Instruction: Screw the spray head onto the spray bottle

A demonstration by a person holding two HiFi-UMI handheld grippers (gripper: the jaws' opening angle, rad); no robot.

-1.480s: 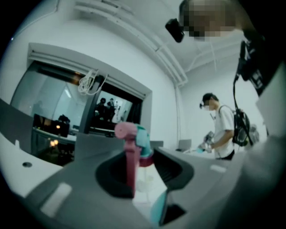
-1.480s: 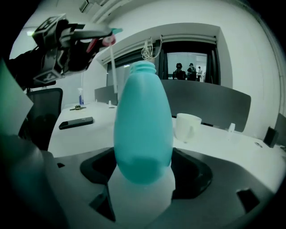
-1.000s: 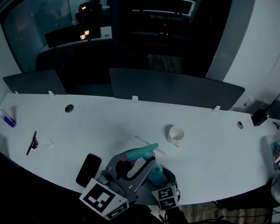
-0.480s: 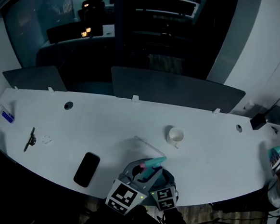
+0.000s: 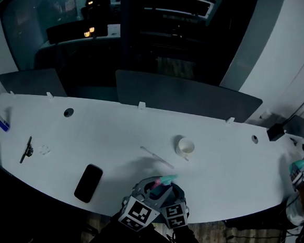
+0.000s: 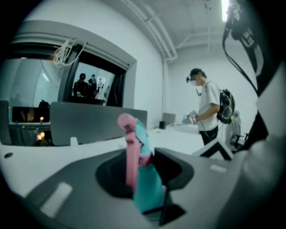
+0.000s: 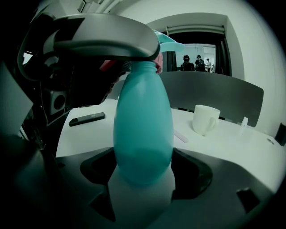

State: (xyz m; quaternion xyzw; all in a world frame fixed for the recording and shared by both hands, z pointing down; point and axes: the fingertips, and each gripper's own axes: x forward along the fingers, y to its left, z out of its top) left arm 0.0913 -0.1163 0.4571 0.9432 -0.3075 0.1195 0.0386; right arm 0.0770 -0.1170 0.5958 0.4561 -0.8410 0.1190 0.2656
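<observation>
The left hand-held gripper (image 6: 145,192) clamped the spray head (image 6: 134,143) at the neck of the bottle (image 7: 143,129). The right hand-held gripper (image 7: 142,192) held the bottle at the tabletop's (image 5: 114,136) near edge. Lining up head and neck squarely should avoid cross-threading.

Bottle neck and grip mostly out of sight

In the head view's lower centre, only the tip of the spray head (image 5: 164,178) shows past the marker cubes (image 5: 140,215), which cover whatever lies under them. At the top of the right gripper view, the left gripper (image 7: 134,44) hides the neck of the spray bottle (image 7: 143,129). At the head view's right edge a teal thing (image 5: 296,167), perhaps another bottle, is cut off.
</observation>
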